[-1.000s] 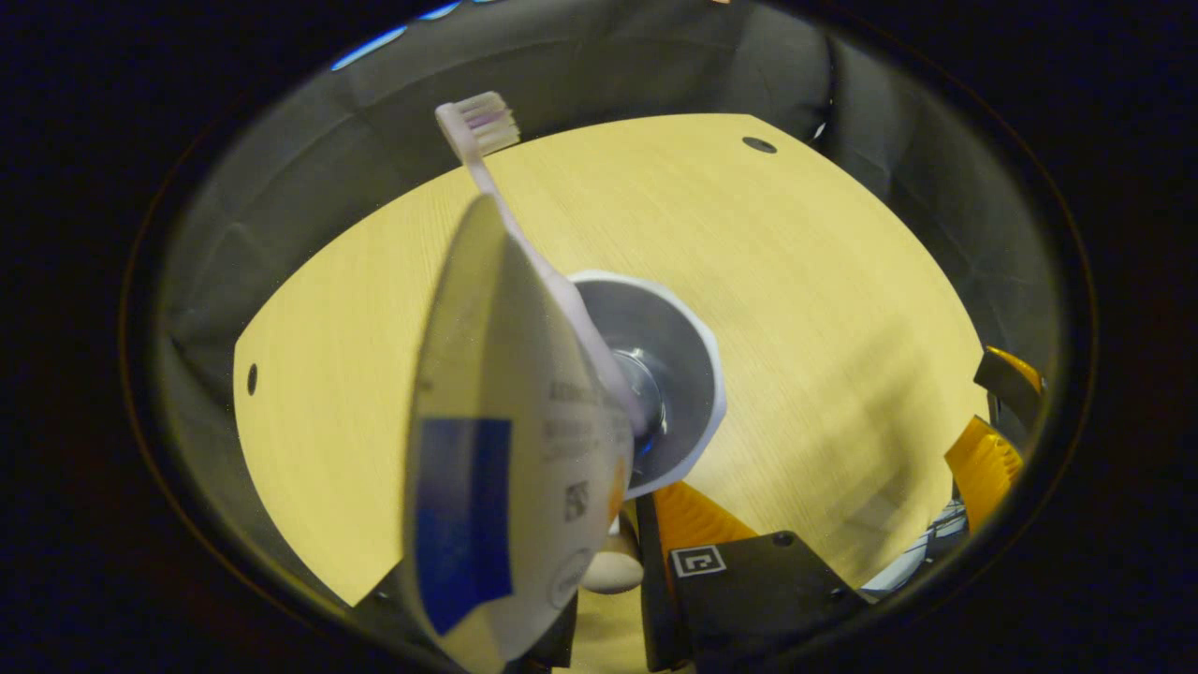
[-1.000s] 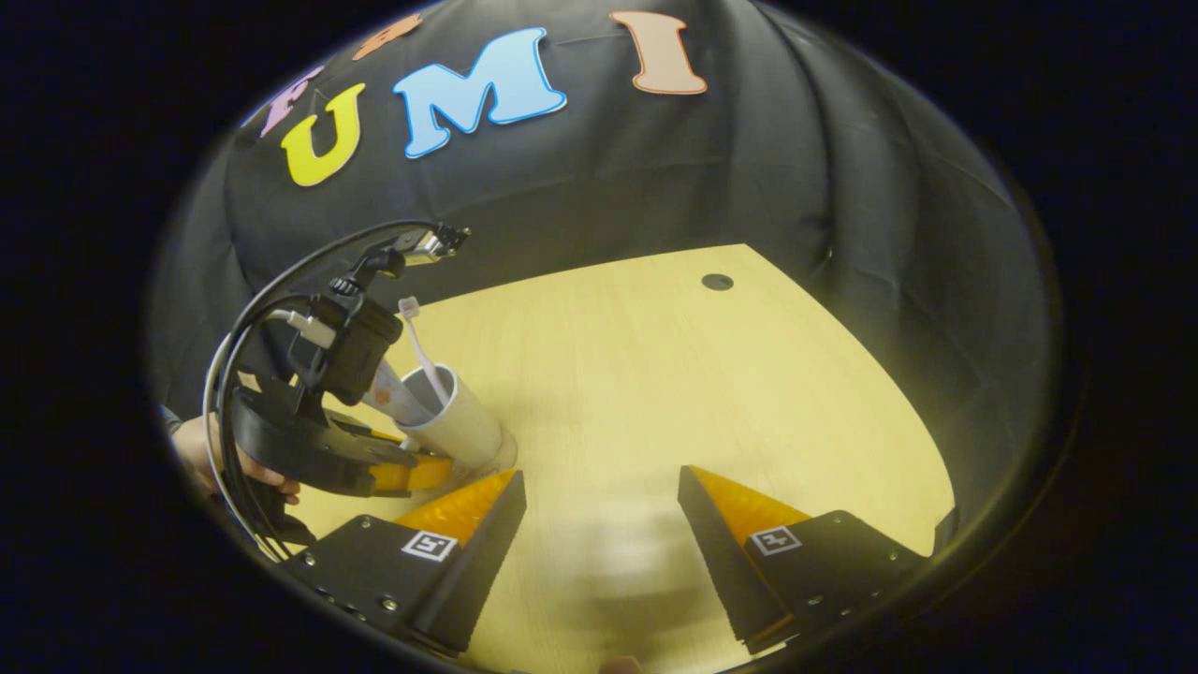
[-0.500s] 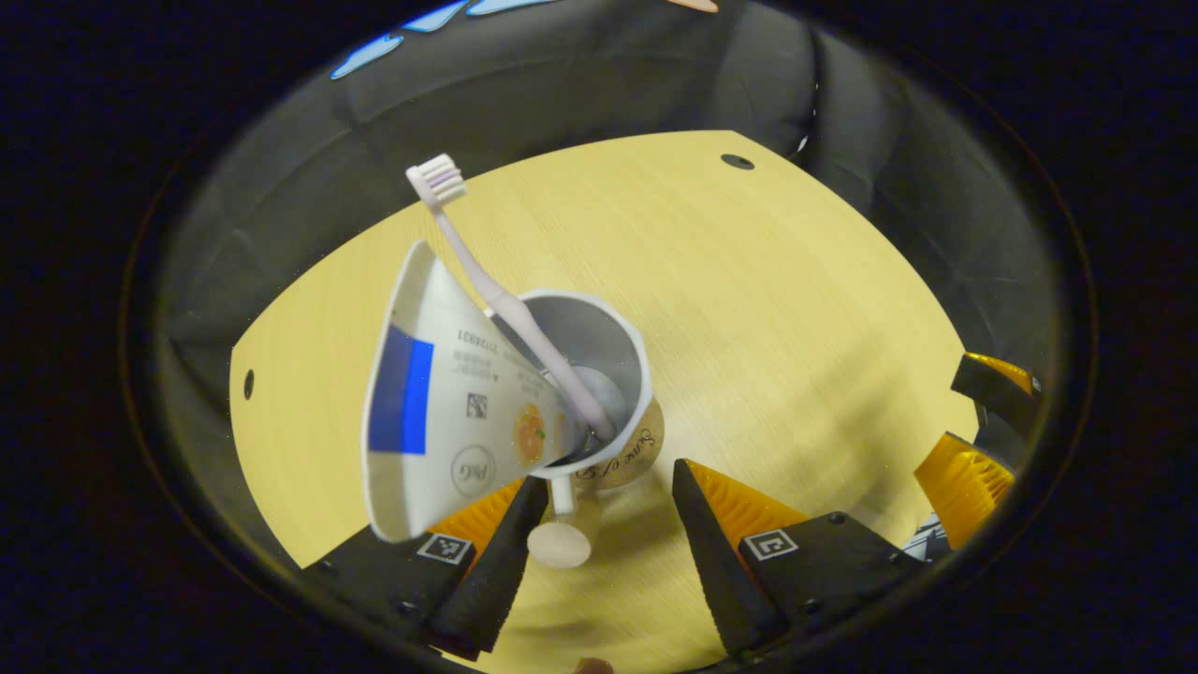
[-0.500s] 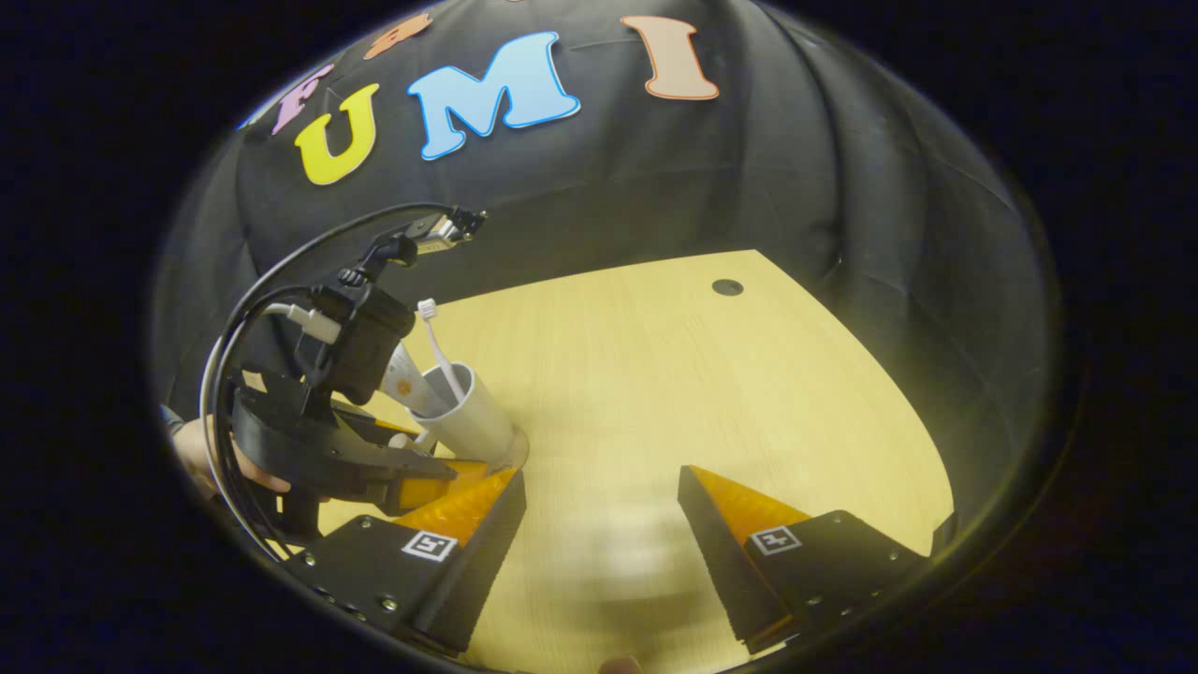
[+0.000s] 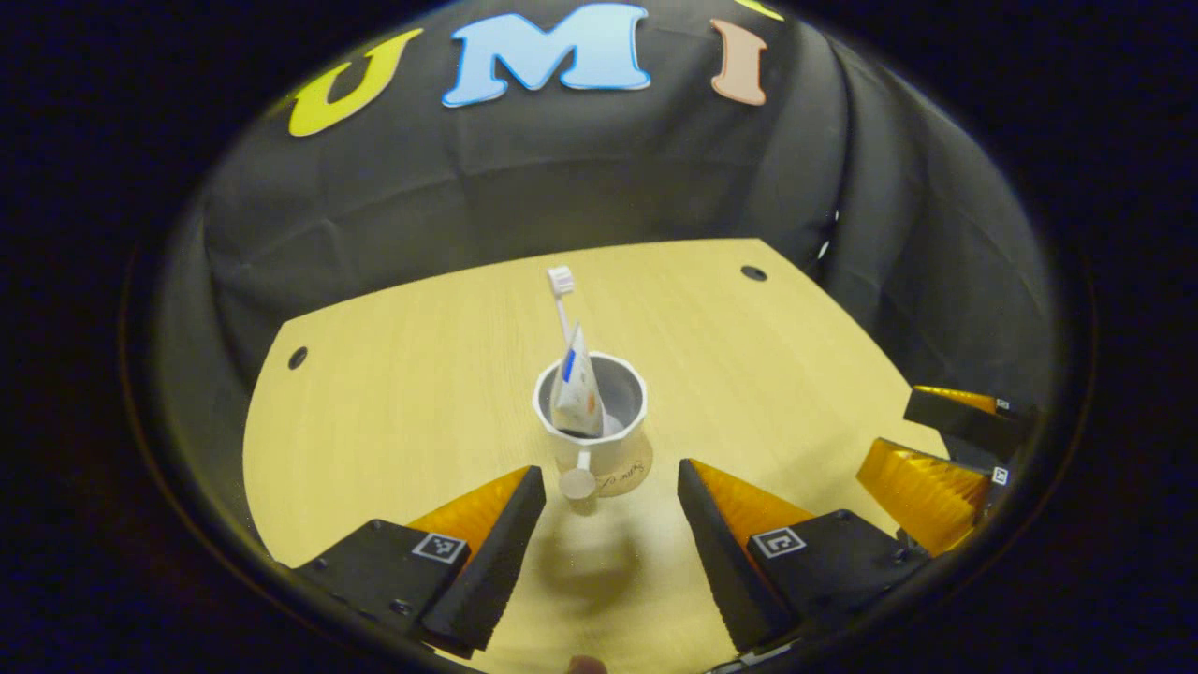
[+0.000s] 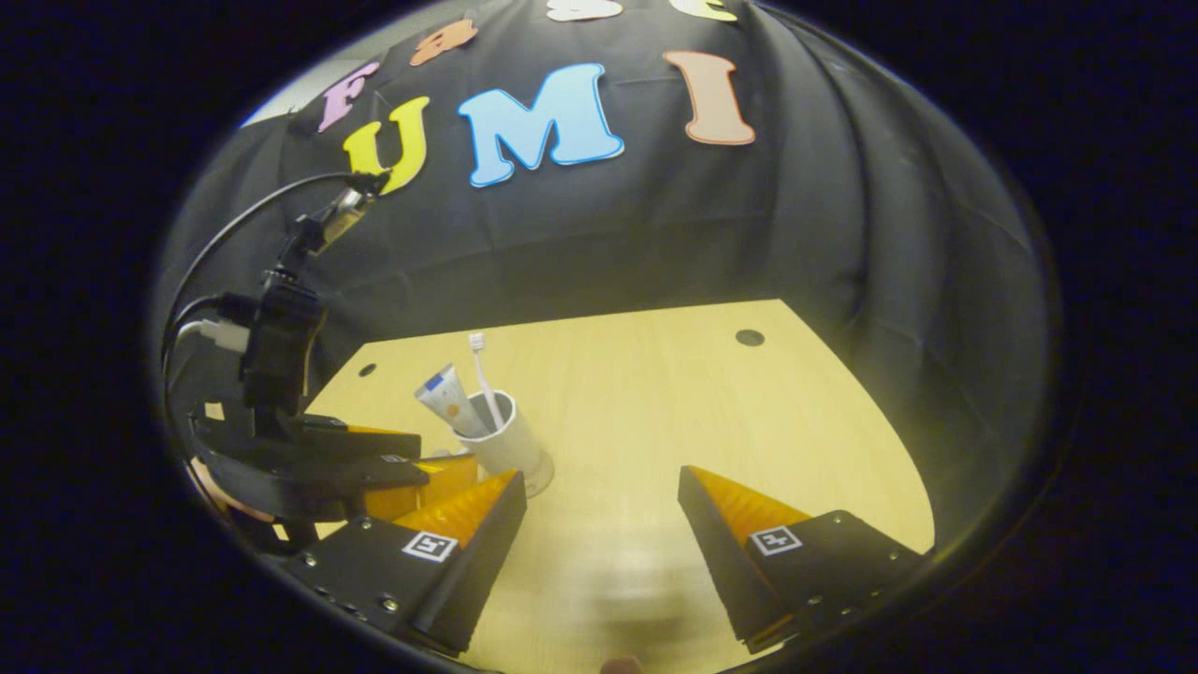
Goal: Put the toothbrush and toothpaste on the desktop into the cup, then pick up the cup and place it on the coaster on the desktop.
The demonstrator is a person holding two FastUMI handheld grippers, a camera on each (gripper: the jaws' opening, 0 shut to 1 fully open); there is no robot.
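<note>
We see the cup (image 5: 599, 426) upright on the coaster (image 5: 625, 479) on the desktop (image 5: 393, 412), just ahead of the left gripper (image 5: 613, 482) and centred between its fingertips, not touching either. Cup handle (image 5: 578, 477) points back toward us, into the gap between the fingers. Toothbrush (image 5: 562, 304) stands in the cup, head up, leaning away from the gripper. Toothpaste (image 5: 577, 388) sits in the cup too, crimped end up, resting against the near-left rim.

Left gripper: released, jaws wide, holding nothing.

In the right gripper view the cup (image 6: 505, 435) is ahead and to the left of the right gripper (image 6: 604, 491), just past its left fingertip; toothbrush (image 6: 482, 370) and toothpaste (image 6: 447, 401) stick out of it, the paste tilted left. Left gripper (image 6: 421, 459) sits beside the cup on its left, apart from it, cable (image 6: 243, 220) arching above it.

Right gripper: also released, jaws spread, holding nothing, over bare desktop (image 6: 655, 393). We also see it off to the far right of the left gripper (image 5: 936, 440).
</note>
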